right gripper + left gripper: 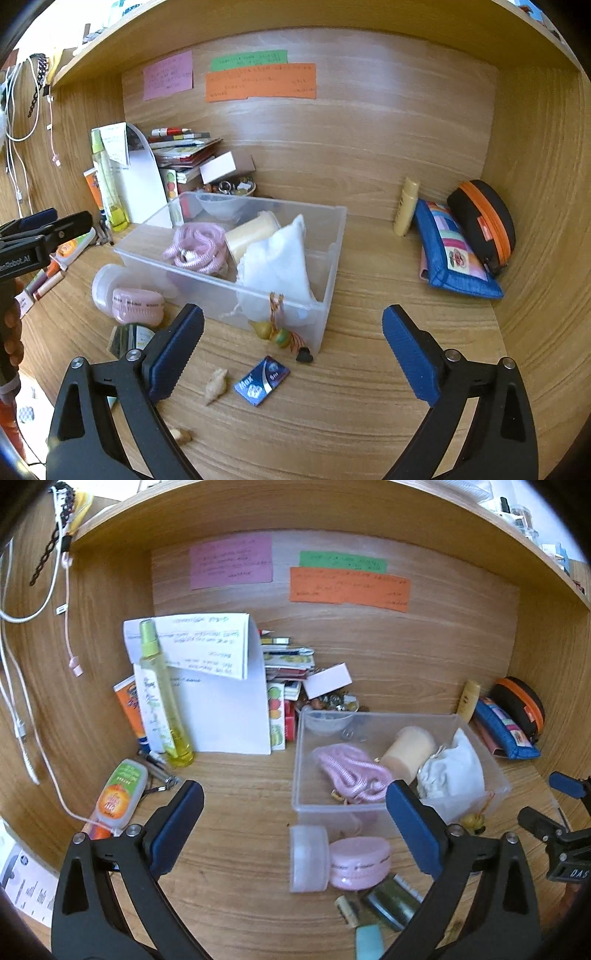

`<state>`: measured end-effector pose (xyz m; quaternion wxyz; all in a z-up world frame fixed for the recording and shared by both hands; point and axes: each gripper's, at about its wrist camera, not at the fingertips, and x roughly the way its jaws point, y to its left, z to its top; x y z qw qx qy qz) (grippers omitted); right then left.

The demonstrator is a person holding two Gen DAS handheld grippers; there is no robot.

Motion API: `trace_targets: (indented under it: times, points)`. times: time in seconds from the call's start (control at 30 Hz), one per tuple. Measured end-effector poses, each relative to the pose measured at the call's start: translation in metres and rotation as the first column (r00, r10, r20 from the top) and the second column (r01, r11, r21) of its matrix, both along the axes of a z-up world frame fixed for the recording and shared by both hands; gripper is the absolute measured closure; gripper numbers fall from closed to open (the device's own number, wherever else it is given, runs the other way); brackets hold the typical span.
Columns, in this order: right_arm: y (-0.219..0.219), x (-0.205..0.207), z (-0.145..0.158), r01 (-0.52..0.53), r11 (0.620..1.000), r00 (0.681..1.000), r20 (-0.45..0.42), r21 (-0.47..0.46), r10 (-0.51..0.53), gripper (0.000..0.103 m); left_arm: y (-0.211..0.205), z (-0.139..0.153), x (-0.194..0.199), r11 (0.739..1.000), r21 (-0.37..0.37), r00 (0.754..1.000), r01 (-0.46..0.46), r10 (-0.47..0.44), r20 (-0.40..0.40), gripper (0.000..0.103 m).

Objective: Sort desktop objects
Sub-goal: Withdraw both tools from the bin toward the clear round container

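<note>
On the wooden desk (369,387) inside a shelved alcove, the clear rectangular plastic bin (332,240) stood near the middle and served, by judgement, as the collecting container. It held a coiled pink cord (197,249), a cream cylindrical candle-like object (251,230), a white cloth pouch (277,262) and a small clear bowl (218,206).

The left gripper (295,823) hung above the desk with its 2 blue-padded jaws spread wide and nothing between them; ahead of it lay a pink round case (360,864) touching a frosted round lid (308,858), both just in front of the bin's near wall. The right gripper (293,354) was likewise spread wide and empty, pointing down at the loose small items before the bin: a blue foil sachet (261,380), a pale seashell (217,386), a small black piece (304,356) and a yellow-green tasselled charm (275,334) resting against the bin's wall.

At the right wall, well apart from the bin, leaned a blue patchwork pouch (454,258), a black oval case with orange zip (484,221) and a cream tube (406,206). At the left stood a tall yellow spray bottle (160,698) beside white folded papers (221,686).

The step in hand appeared to be a choice of the next item, neither gripper yet committed. The next move would call for a descent onto 1 small object, jaws narrowed to straddle it; the flat sachet would likely need an edge-on pinch, and the charm's cord could snag on the bin.
</note>
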<state>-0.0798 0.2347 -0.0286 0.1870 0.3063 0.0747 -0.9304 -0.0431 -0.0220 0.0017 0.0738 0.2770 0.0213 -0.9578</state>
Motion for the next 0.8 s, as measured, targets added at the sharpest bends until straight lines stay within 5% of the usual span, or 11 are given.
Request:
trace_targets:
  times: [0.57, 0.8]
  points:
    - [0.02, -0.003, -0.04, 0.039, 0.999, 0.992, 0.123, 0.026, -0.042, 0.006, -0.01, -0.051, 0.012, 0.998, 0.045, 0.993, 0.032, -0.037, 0.114, 0.002]
    - [0.02, -0.004, -0.058, -0.023, 1.0, 0.98, 0.198, 0.015, 0.019, 0.006, -0.024, -0.073, 0.009, 0.996, 0.079, 0.981, 0.05, -0.064, 0.183, 0.002]
